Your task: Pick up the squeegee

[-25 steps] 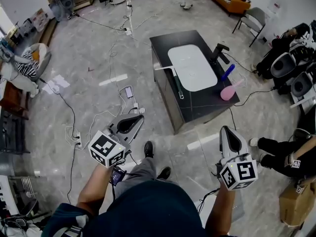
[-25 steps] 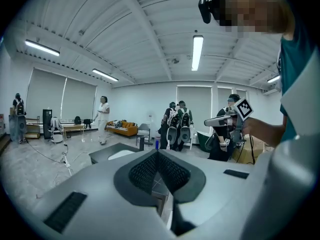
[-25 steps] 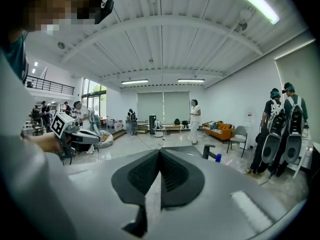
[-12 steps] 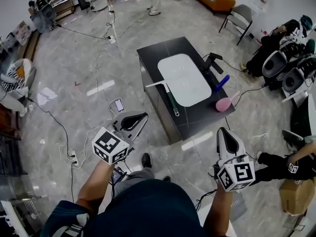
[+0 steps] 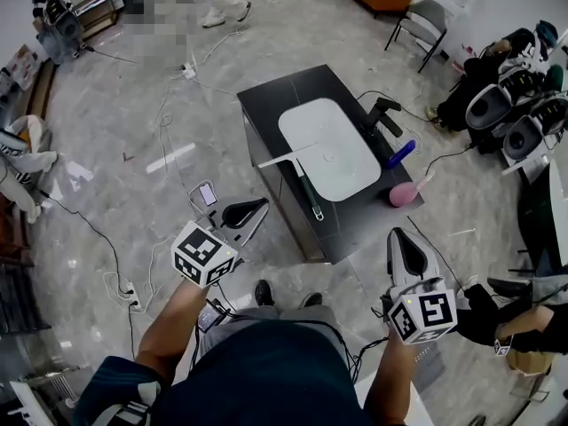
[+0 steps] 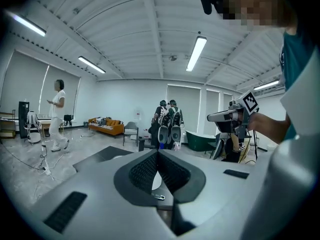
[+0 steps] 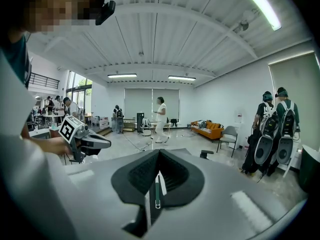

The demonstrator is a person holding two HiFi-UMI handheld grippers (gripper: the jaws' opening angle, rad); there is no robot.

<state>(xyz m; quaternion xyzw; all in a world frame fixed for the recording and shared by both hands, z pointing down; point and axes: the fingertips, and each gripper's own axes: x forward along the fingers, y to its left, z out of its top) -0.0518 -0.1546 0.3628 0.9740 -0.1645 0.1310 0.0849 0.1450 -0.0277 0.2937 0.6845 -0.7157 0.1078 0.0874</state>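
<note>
The squeegee [image 5: 303,180] lies on the black counter [image 5: 355,216], its white blade along the left rim of the white sink [image 5: 333,149] and its green handle pointing toward me. My left gripper [image 5: 247,213] hovers shut and empty over the floor, short of the counter's near-left corner. Off the counter's near-right corner, my right gripper [image 5: 406,245] is also shut and empty. The right gripper view shows the green handle [image 7: 156,191] through the slit below the closed pads [image 7: 145,171]. In the left gripper view a sliver of the sink [image 6: 156,180] shows between the shut jaws.
A black faucet [image 5: 383,114], a blue object [image 5: 400,154] and a pink brush [image 5: 405,193] sit on the counter's right side. Cables and a phone [image 5: 206,193] lie on the floor at left. A chair [image 5: 424,20] and people with equipment [image 5: 519,96] are at right.
Both grippers have moved forward toward the counter, which now sits nearer in the head view. Both stay shut and empty.
</note>
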